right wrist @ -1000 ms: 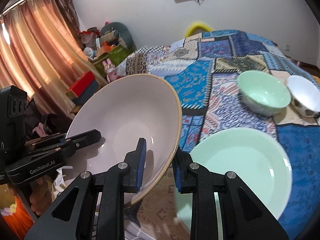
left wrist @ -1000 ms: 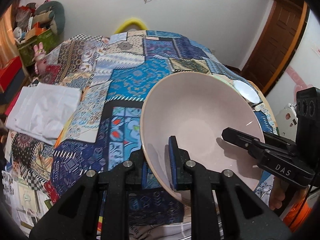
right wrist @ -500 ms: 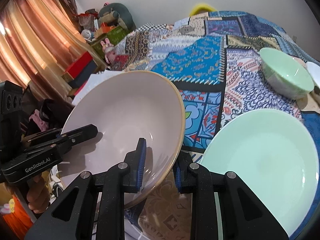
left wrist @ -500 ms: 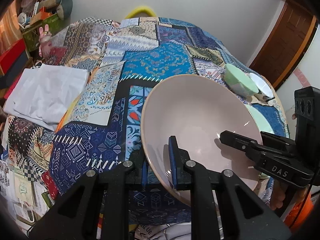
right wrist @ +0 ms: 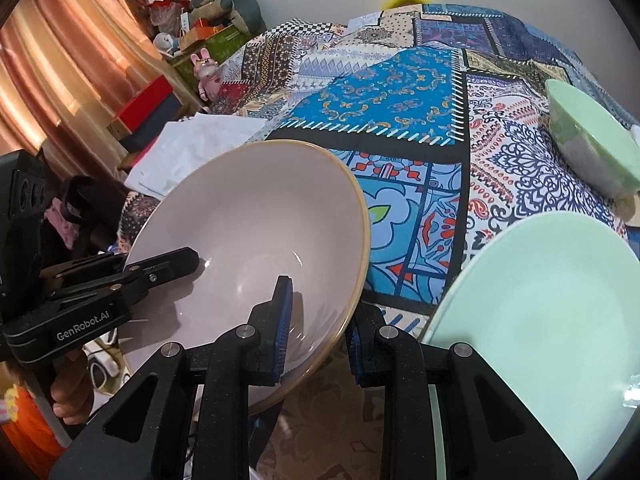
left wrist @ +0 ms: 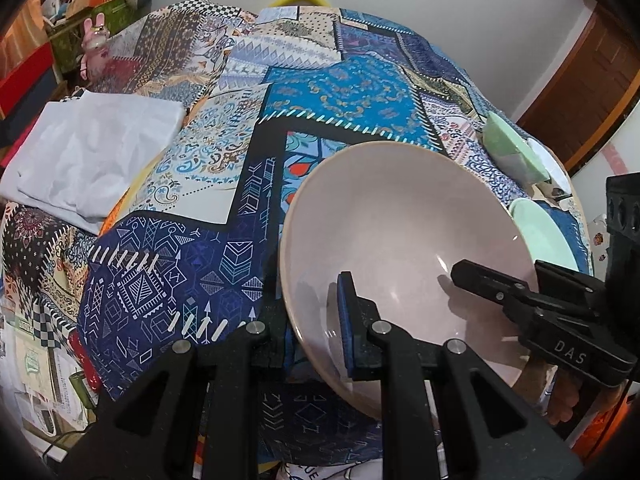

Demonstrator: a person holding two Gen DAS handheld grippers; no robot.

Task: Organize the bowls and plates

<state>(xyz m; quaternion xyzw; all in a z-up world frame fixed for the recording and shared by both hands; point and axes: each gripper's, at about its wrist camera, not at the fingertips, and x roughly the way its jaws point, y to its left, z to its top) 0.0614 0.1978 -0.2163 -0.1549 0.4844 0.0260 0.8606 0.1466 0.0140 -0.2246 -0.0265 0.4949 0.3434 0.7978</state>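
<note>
Gripping opposite rims of one pink bowl (left wrist: 400, 232), both grippers (left wrist: 312, 316) (right wrist: 316, 328) closed, above patchwork cloth (left wrist: 340, 92); curtains (right wrist: 60, 52) far left.

A: Status of my left gripper (left wrist: 312, 320)?

B: Jaws closed across the rim of the pink bowl (left wrist: 400, 240), one pad inside, one outside.

A: My right gripper (right wrist: 316, 320)?

B: Same clamp on the opposite rim. Both point inward toward each other, a bare hand (right wrist: 70, 396) under the left handle
</note>
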